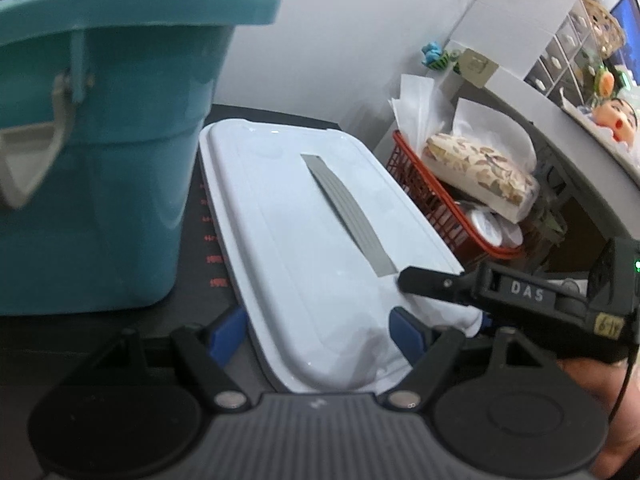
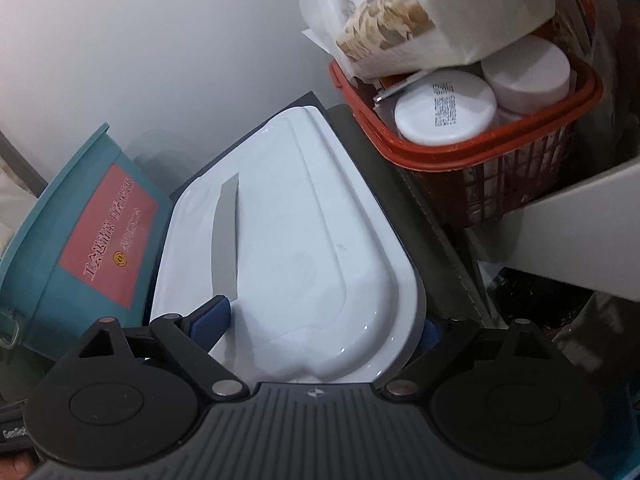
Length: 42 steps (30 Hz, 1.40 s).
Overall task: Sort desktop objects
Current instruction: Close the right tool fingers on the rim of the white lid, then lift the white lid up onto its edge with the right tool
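A white tissue box (image 1: pixel 304 216) with a grey slot strip lies on the dark desk, also in the right wrist view (image 2: pixel 304 224). My left gripper (image 1: pixel 316 332) straddles its near end, blue fingertips (image 1: pixel 406 334) against both sides. My right gripper (image 2: pixel 320 324) clamps the same box from the other corner, its left blue pad (image 2: pixel 214 316) on the lid. The right gripper's black body (image 1: pixel 520 296) shows at right in the left wrist view. A teal bin (image 1: pixel 96 152) stands left of the box.
A red basket (image 2: pixel 480 152) with white jars (image 2: pixel 444 108) and a floral tissue pack (image 1: pixel 480 172) sits right of the box. A grey shelf edge (image 1: pixel 568 136) with toys runs at the right. The white wall is behind.
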### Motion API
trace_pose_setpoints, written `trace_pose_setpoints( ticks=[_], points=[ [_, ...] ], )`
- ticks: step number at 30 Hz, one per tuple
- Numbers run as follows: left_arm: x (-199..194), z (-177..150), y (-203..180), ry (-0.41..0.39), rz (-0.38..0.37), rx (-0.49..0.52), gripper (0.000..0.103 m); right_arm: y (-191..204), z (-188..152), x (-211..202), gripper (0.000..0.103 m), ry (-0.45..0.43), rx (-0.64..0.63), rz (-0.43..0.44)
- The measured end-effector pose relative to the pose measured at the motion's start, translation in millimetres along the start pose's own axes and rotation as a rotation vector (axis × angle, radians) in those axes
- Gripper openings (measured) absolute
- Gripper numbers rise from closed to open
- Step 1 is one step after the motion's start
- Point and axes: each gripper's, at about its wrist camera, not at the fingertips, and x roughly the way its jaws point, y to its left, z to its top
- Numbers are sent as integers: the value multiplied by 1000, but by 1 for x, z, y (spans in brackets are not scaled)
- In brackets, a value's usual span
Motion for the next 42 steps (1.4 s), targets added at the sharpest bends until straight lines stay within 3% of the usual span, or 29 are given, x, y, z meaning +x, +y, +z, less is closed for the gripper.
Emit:
trace_pose_setpoints(
  ticks=[14, 22, 32, 42],
  points=[
    [-7, -1, 5, 21, -14, -25, 81, 14, -10, -42, 69, -69, -94, 23],
    [-14, 0, 12, 28, -18, -52, 81, 10, -19, -59, 54, -61, -29, 104],
    [-19, 2, 19, 25, -33, -73, 83, 17, -22, -65, 53, -50, -29, 187],
    [-21, 3, 21, 23, -12, -62, 83, 17, -17, -57, 53, -44, -6, 199]
  ],
)
